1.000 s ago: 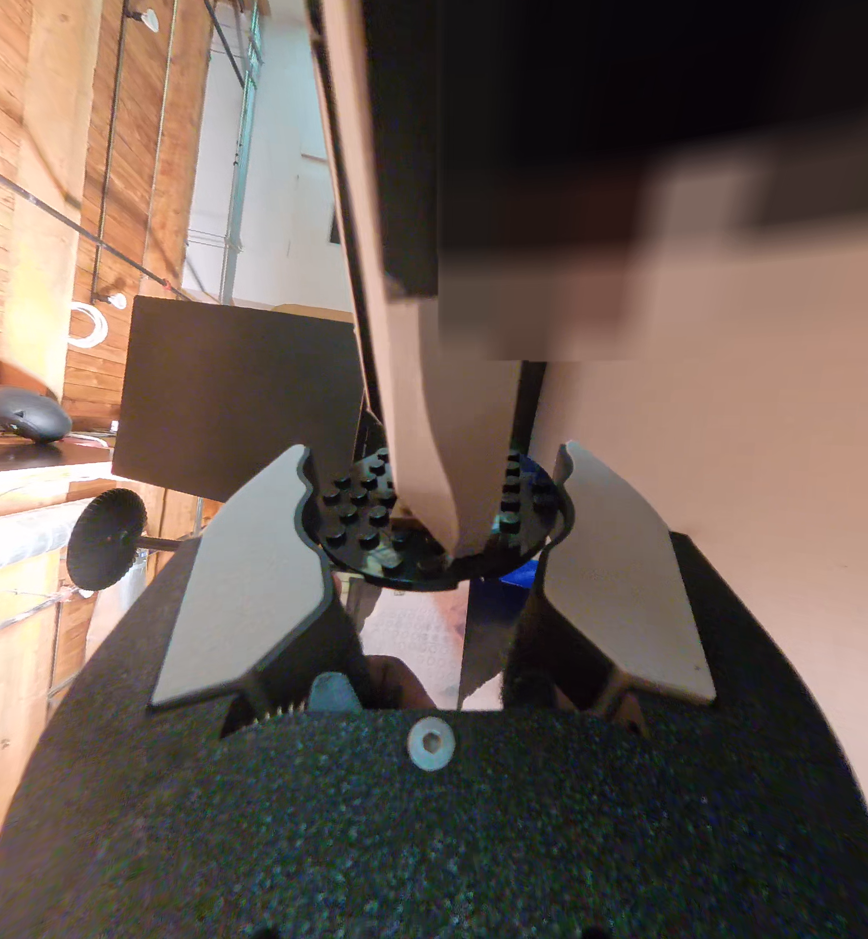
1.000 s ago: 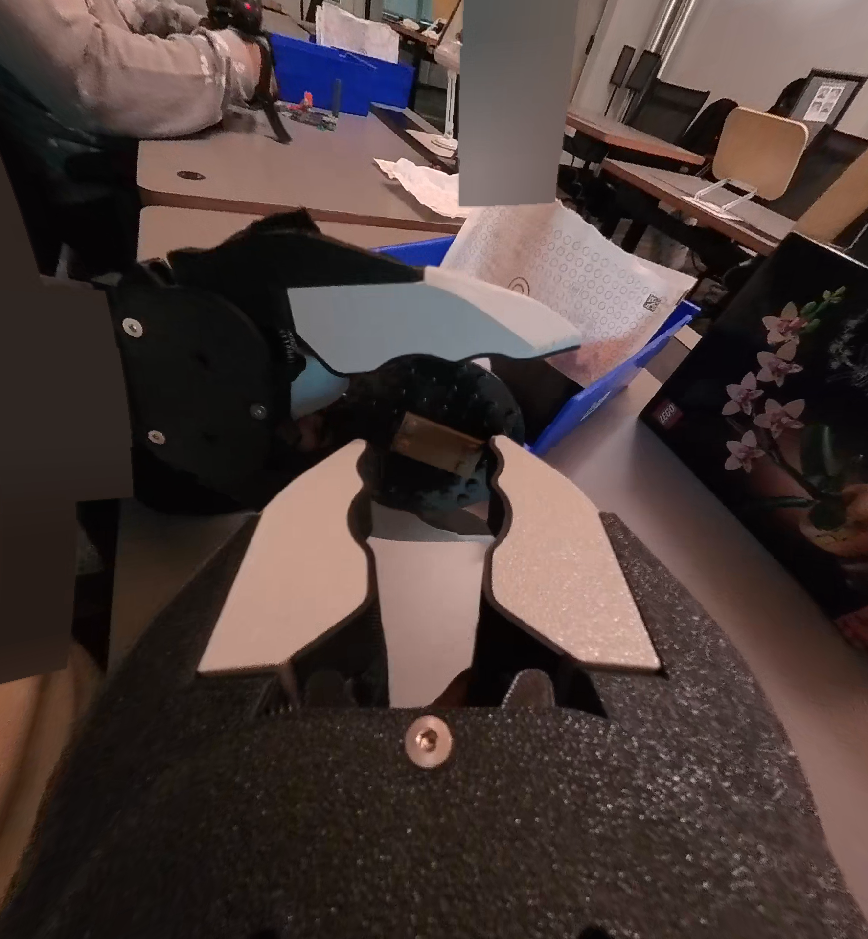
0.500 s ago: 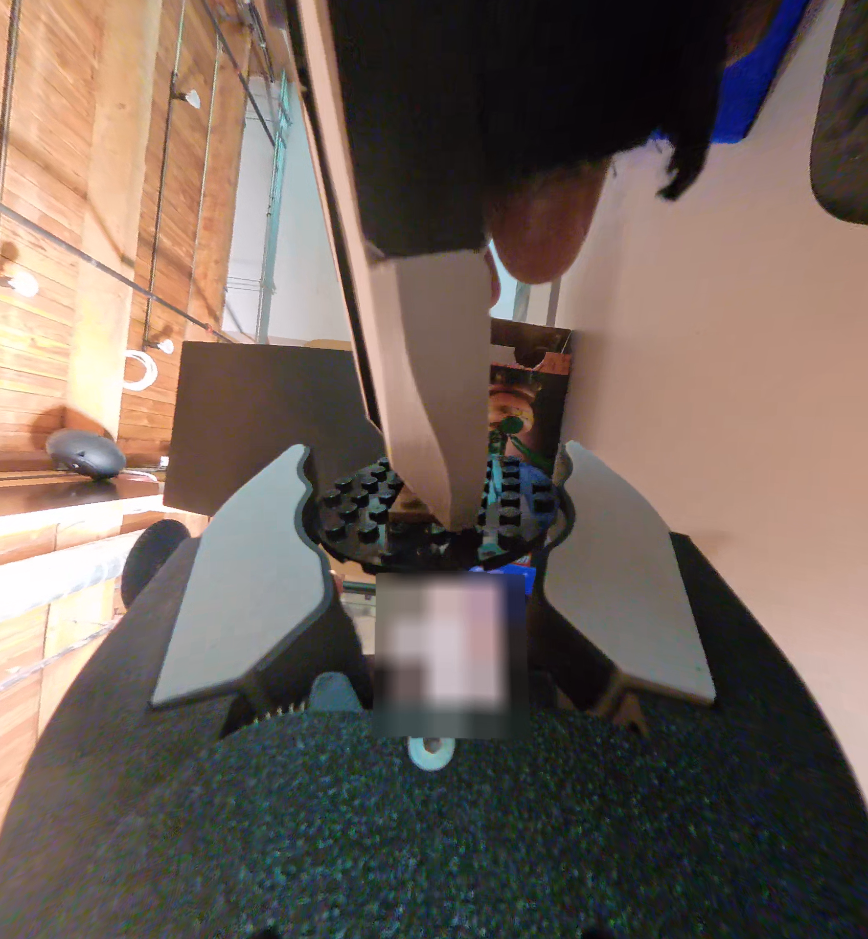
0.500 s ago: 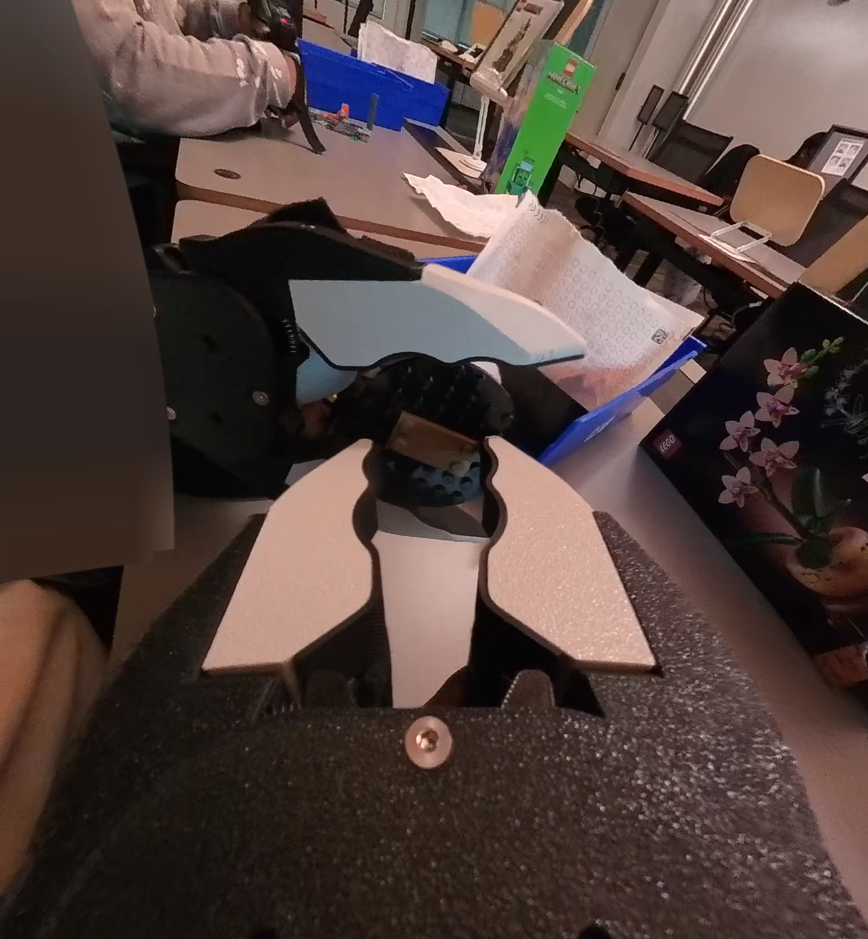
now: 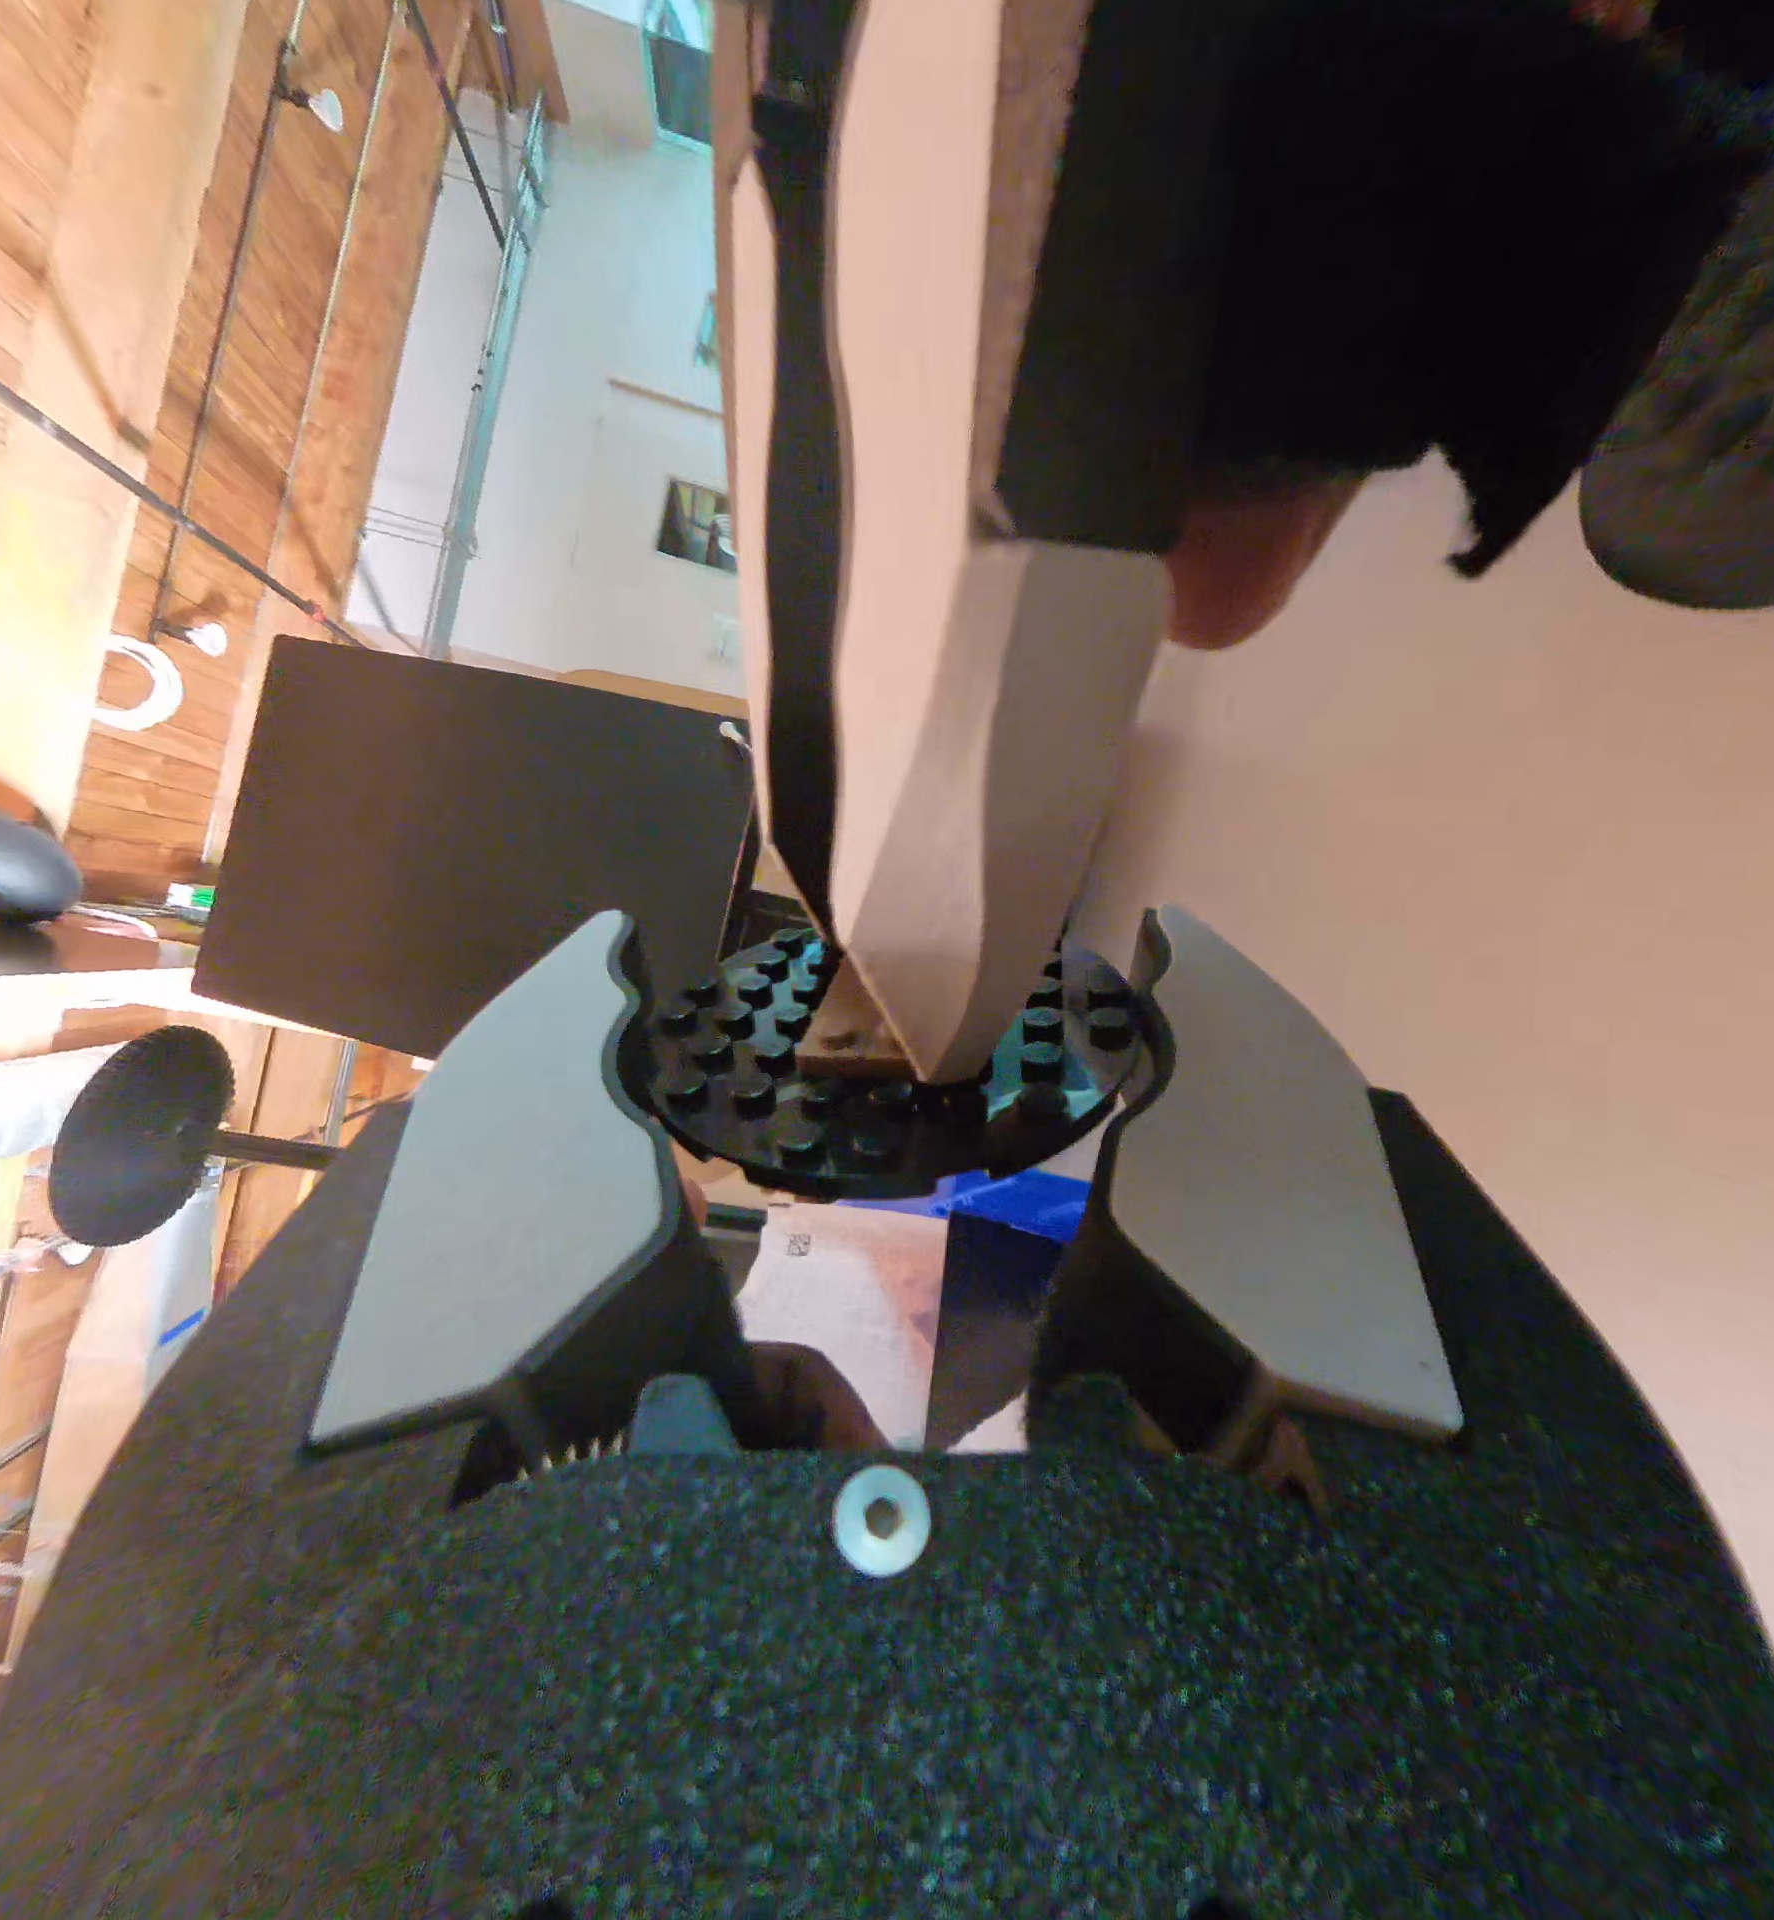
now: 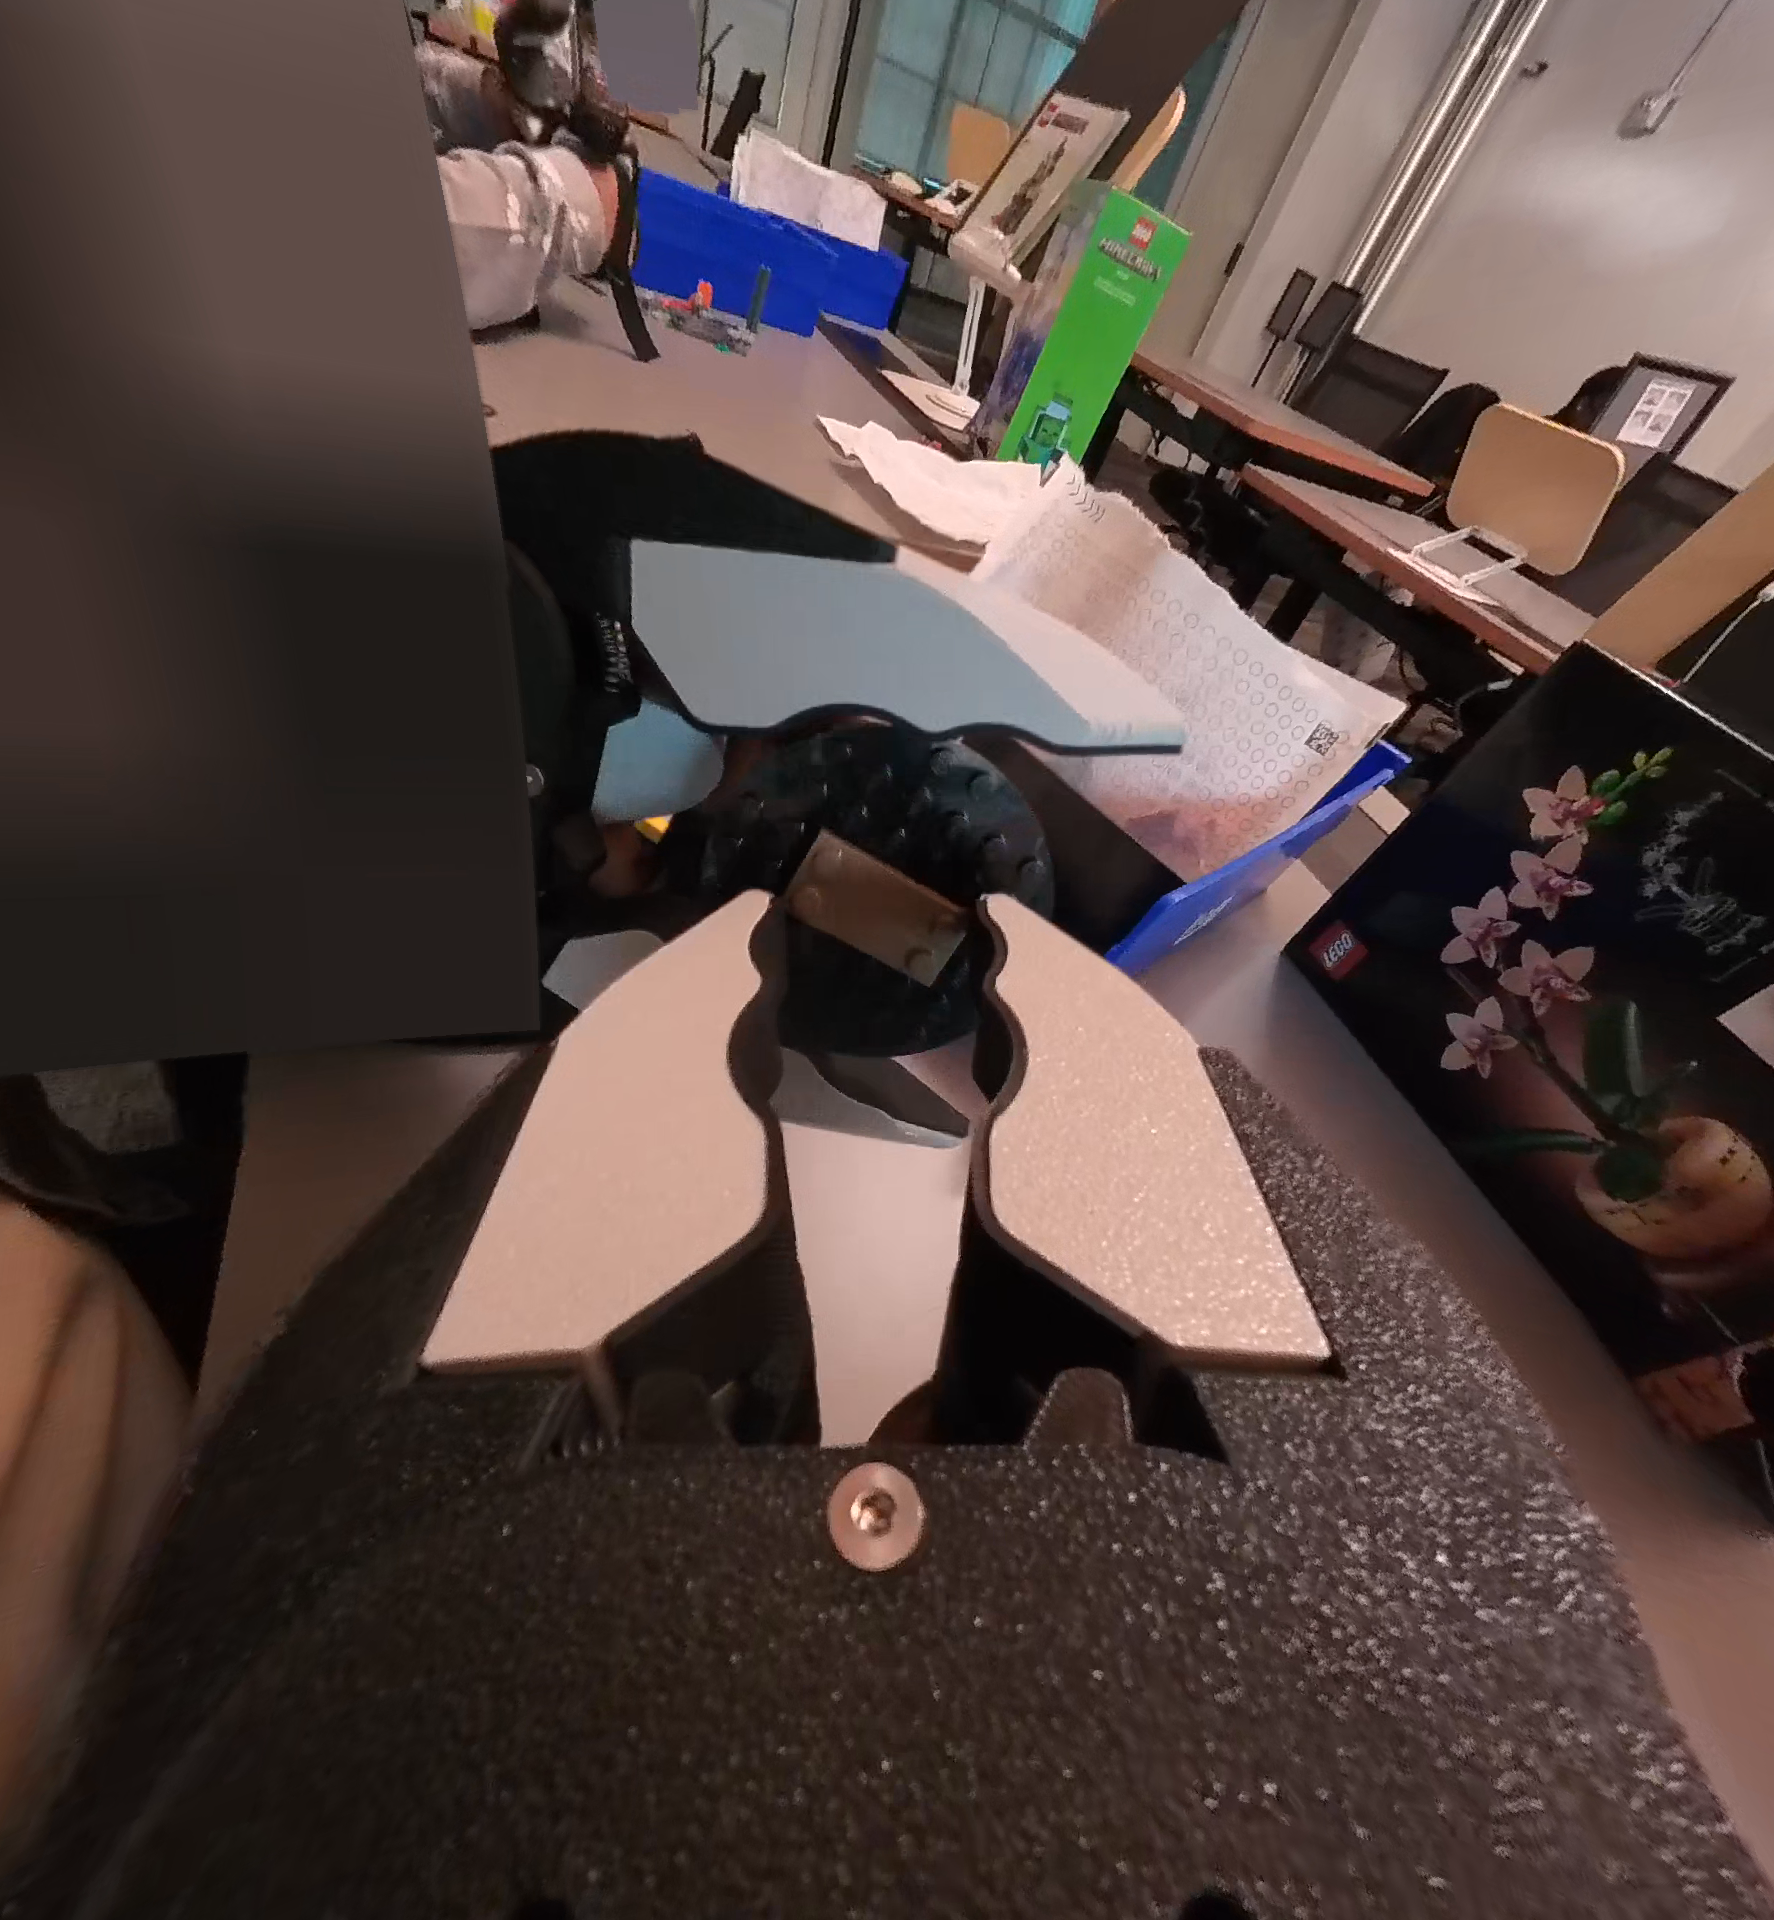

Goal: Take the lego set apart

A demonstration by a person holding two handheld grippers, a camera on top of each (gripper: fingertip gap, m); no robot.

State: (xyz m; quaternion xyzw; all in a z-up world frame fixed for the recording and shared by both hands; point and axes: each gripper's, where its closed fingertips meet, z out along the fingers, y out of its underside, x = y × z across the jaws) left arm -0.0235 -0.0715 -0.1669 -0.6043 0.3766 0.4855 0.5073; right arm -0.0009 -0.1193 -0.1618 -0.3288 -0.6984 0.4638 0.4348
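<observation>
Black round studded plate (image 5: 888, 1081) clamped edge-on between left gripper (image 5: 888, 1039) fingers, held above grey table (image 6: 1247, 966). Right gripper (image 6: 875, 935) jaws closed around tan brick (image 6: 878, 920) on plate's face; firm contact appears likely, partly hidden. Blue bin (image 6: 1247, 883) behind.

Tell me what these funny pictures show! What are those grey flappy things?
They are claws, tools a person squeezes by hand. Each has a camera looking along its two fingers, so there is one picture per claw. The left claw grips a round black plate by its edges. The right claw pinches a small tan brick stuck on that plate, probably to pull it off. On the table nearby lie a blue bin and a flower box.
</observation>
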